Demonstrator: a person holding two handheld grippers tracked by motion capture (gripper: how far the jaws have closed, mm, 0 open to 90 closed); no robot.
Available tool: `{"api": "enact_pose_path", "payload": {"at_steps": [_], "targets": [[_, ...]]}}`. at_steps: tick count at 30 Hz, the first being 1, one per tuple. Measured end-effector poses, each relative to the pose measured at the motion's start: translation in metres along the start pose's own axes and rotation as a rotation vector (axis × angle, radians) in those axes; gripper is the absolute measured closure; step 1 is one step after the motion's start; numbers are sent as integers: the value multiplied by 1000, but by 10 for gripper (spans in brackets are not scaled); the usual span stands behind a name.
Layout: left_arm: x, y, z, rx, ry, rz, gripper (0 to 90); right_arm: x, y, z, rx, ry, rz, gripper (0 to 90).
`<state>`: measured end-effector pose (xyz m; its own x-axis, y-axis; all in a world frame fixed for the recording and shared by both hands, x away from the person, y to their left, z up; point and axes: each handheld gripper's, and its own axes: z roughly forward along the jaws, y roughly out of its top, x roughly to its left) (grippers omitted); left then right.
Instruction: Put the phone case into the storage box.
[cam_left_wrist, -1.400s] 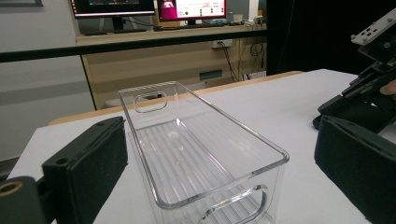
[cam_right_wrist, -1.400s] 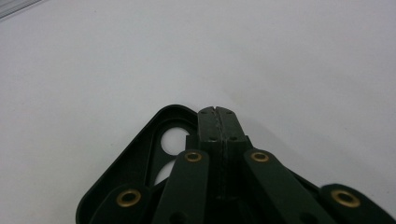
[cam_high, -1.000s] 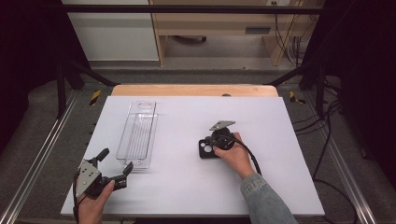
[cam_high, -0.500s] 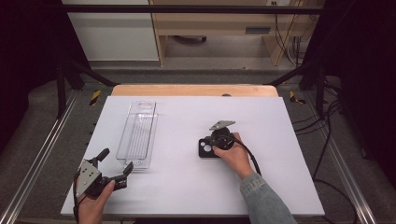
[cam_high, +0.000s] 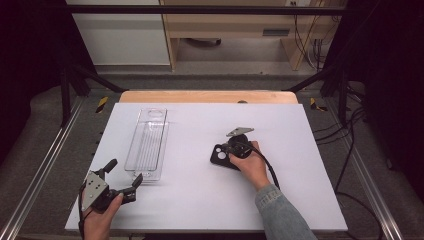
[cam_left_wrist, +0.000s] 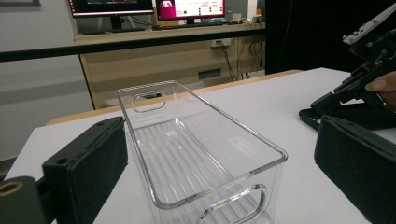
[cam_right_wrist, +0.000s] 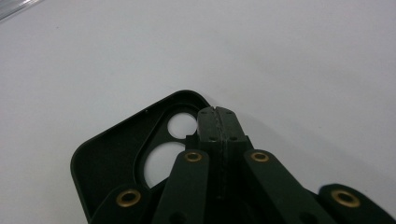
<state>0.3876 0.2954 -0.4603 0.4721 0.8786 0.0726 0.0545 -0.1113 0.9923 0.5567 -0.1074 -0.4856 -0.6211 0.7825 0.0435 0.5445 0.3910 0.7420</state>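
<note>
High view against the earlier frames: nothing has shifted, so I judge the pick-up paused with my right gripper (cam_high: 231, 150) pressed shut, jaws meeting over the rim of the black phone case (cam_high: 220, 156) lying flat mid-table, while my left gripper (cam_high: 123, 176) idles wide open and empty just before the clear bin (cam_high: 148, 142).

High view: overhead from near edge, facing forward-down, whole tabletop (cam_high: 200, 200) in frame. Left gripper view: low, level, bin (cam_left_wrist: 196, 154) close at centre, case (cam_left_wrist: 355, 116) at right edge. Right gripper view: steep, very near case (cam_right_wrist: 121, 158). Case shared by all.
</note>
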Motion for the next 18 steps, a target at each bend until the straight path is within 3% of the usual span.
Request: {"api": "enact_pose_path", "payload": {"at_steps": [12,18], "targets": [[0,0,0,2,0,1,25,-1,1,-3,-8,-4,22,900],[0,0,0,2,1,0,25,2,5,-15,-33,4,-6,900]]}}
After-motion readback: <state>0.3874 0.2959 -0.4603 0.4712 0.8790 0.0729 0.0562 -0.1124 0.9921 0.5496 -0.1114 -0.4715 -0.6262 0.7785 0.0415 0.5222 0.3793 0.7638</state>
